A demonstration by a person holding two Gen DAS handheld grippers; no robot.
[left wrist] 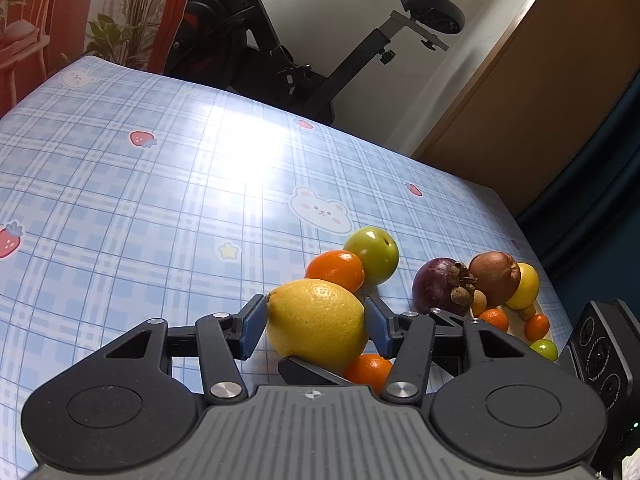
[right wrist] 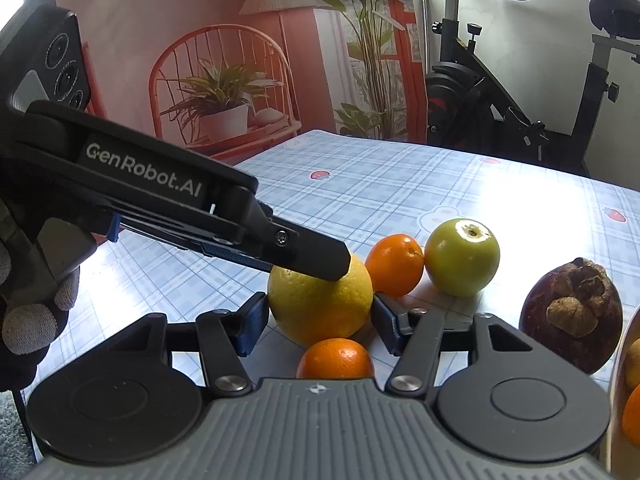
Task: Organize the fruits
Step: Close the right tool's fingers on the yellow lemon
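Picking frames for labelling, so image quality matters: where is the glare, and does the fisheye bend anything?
Left wrist view: window glare whitens the tablecloth beyond the lemon, and the table edge bows. Right wrist view: glare washes out the cloth's right side; the fruit stays sharp, the frame corners go dark.

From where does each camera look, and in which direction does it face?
Left wrist: on the left gripper, looking along its fingers across the table at the lemon; its own fingers show.
Right wrist: on the right gripper, facing the lemon from another side; its fingers, the left gripper and a gloved hand show.
Both share the lemon, green fruit and mangosteen.
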